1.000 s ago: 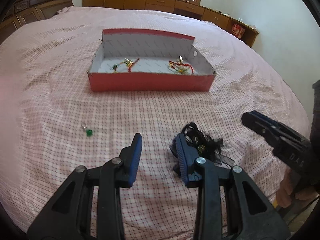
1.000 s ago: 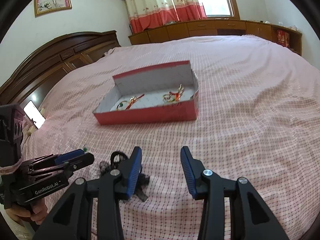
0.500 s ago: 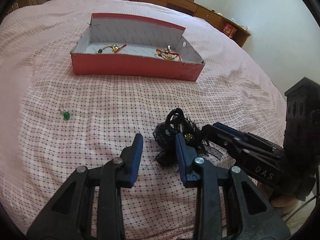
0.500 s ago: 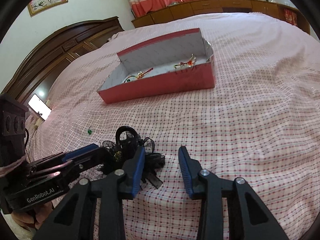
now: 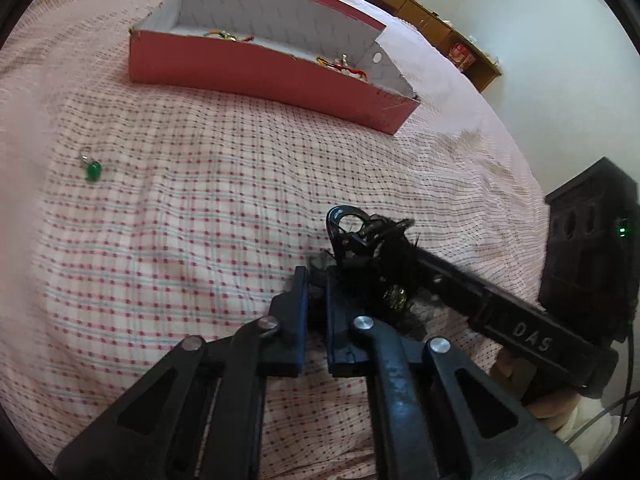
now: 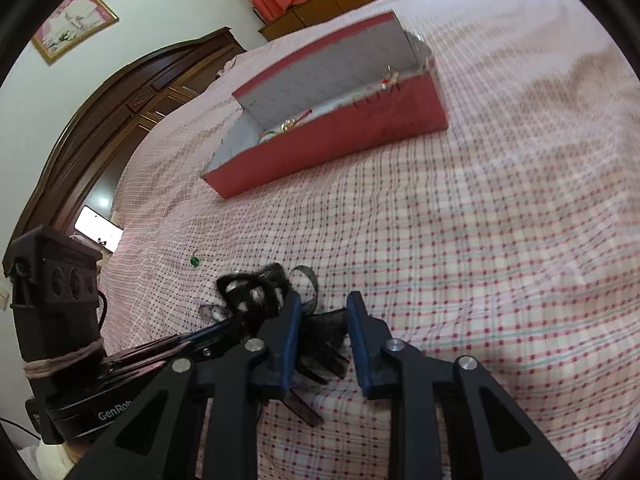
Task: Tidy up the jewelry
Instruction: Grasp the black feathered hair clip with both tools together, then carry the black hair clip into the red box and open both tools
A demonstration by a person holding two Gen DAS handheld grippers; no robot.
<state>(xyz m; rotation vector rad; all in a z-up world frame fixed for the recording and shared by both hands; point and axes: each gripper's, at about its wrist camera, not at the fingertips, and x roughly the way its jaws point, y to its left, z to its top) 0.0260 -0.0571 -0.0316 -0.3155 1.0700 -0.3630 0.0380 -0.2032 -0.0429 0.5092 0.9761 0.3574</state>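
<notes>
A black lace hair accessory [image 5: 372, 256] with a gold centre lies on the checked bedspread. My left gripper [image 5: 316, 280] has closed on its near edge, jaws almost together. My right gripper [image 6: 320, 308] is open, its jaws astride the other side of the same piece [image 6: 256, 292]. A red box [image 5: 260, 68] with a grey lining stands further back and holds several red and gold jewelry pieces [image 5: 340, 65]; it also shows in the right wrist view [image 6: 332, 132]. A small green earring [image 5: 93, 170] lies alone on the bedspread to the left.
The bed [image 5: 200, 220] has a pink checked cover. A dark wooden headboard [image 6: 120, 120] is at the left in the right wrist view, with a lit phone [image 6: 98, 230] beside it. Wooden cabinets [image 5: 440, 24] line the far wall.
Both grippers have moved in on the black hair accessory. My left gripper has closed from open onto its edge. The right gripper's jaws now straddle it.
</notes>
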